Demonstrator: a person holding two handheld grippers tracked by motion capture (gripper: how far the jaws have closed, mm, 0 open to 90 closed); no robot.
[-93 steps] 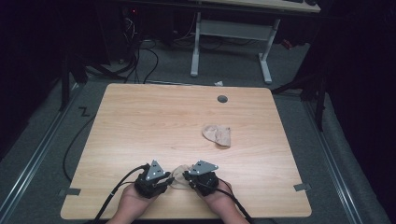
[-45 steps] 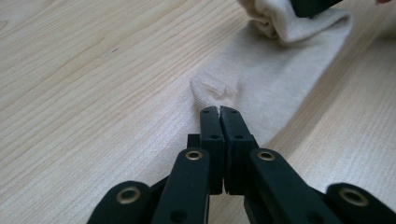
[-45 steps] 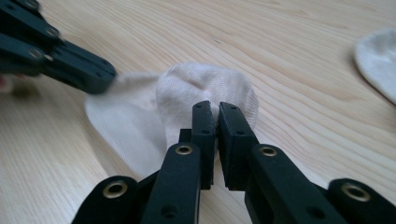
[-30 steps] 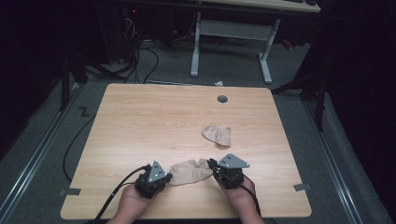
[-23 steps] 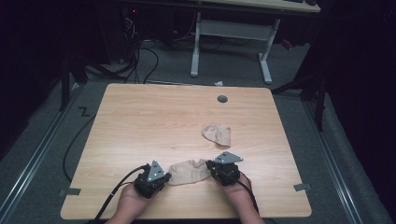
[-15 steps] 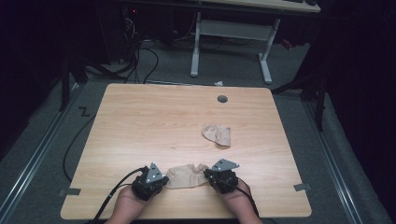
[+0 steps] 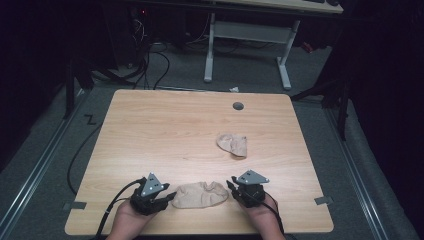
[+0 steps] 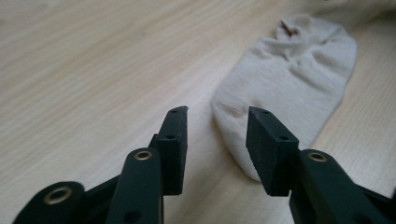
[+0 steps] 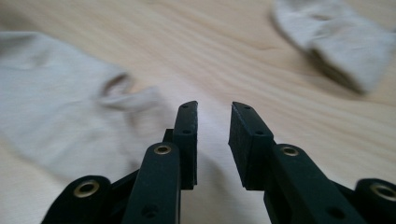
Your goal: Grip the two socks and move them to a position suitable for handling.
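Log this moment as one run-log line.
left tongs: open, just released | right tongs: open, just released | near sock: flat on table between tongs | far sock: untouched

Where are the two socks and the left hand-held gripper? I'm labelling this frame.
near sock (image 7: 200, 194): high view, middle of the flat fabric.
far sock (image 7: 233, 144): high view, its centre.
left hand-held gripper (image 8: 217, 128): left gripper view, midway between fingertips.

Left tool (image 7: 162, 196) at 7 o'clock, right tool (image 7: 236, 189) at 5 o'clock; both jaws just opened, nothing gripped, pointed inward.
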